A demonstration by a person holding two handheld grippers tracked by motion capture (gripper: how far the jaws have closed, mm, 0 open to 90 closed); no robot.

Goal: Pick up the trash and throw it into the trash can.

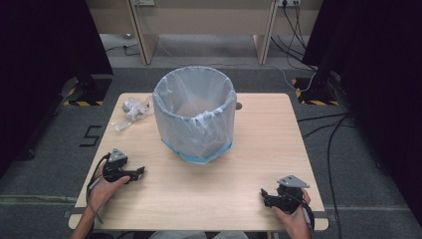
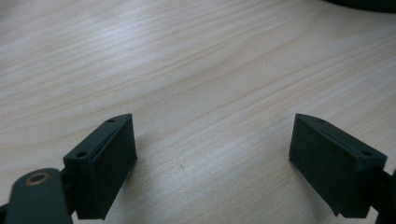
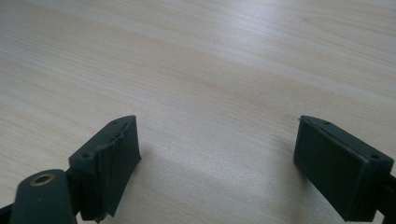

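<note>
My left gripper (image 1: 141, 172) and right gripper (image 1: 265, 193) rest low on the worktop (image 1: 249, 149) near its front corners, both with jaws spread wide and empty, so I judge the work not yet begun. The bag-lined bin (image 1: 195, 113) stands mid-worktop, the crumpled clear plastic (image 1: 131, 110) just beside it at the far left, untouched. I read no label; a "5" (image 1: 91, 135) marks the floor.

Left hand-held gripper (image 1: 141, 172) and right hand-held gripper (image 1: 263, 193), jaws wide apart, low.
</note>
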